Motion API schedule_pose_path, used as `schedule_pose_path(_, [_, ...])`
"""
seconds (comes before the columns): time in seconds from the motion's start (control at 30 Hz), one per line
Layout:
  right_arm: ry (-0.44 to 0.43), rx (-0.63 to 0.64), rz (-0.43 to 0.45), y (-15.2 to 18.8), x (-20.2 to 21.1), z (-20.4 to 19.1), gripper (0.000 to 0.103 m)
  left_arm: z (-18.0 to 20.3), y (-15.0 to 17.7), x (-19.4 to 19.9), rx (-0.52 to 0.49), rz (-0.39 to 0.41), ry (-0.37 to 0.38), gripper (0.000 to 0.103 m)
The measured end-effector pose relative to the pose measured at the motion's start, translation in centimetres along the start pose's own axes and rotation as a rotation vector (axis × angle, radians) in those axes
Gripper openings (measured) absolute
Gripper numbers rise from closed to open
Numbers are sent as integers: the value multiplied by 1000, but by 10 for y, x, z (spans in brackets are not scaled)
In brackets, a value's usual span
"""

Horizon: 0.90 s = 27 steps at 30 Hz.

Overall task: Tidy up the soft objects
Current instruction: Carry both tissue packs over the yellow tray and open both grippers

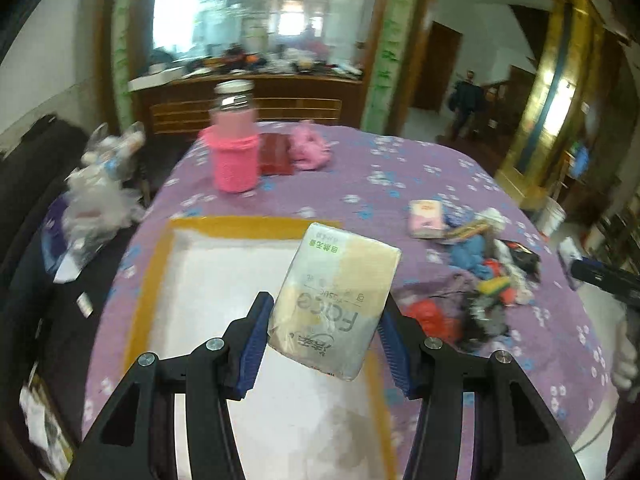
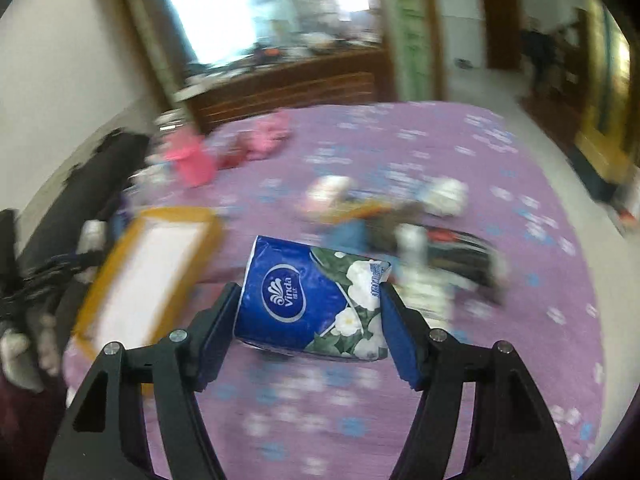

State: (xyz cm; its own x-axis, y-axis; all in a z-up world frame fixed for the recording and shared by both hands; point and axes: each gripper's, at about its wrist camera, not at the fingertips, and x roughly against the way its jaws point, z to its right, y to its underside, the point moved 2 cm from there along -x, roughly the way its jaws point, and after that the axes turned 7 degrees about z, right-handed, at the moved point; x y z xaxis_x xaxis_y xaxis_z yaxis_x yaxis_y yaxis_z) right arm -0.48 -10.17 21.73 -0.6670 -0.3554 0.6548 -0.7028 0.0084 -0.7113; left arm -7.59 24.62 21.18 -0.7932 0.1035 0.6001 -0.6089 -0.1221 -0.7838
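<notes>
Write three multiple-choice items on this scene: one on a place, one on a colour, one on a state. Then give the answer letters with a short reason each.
1. Where does the cream tissue pack in the left gripper hang?
A. over the yellow-rimmed tray
B. beside the pink knitted bottle
C. on the pile of soft items

2. What colour is most of the Vinda tissue pack?
A. red
B. blue
C. yellow

3. What is the state of the right gripper?
A. empty and wide open
B. pressing on the bare tablecloth
C. holding the Vinda pack between its pads

Answers:
1. A: the tray's white floor shows below and behind the pack.
2. B: its wrapper is blue with white flowers.
3. C: both blue pads meet the pack's sides, and it is lifted off the cloth.
</notes>
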Motion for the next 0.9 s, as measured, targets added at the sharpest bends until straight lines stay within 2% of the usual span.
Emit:
schedule_pose_path(0.13, [-88,92,-8,-10,-24,-65,67,-16,9,11,16,3,-56,51])
schedule_pose_path(0.3, [-154,192,-34,-4,-56,-119,68,-26,12,14,30,14,-88,51])
schedule_pose_path(0.57, [-243,469,-96,12,-114,-208,68,-42,-2,-10,-2,55,-144,51])
schedule_pose_path(0.73, [-244,609,-134,25,-149,-234,68,-53,-12,-40,-18,46,-165,51])
schedule_pose_path(0.9, [-190,686,-147,30,-181,-242,68,-69,-22,-88,-8,-14,-174,52])
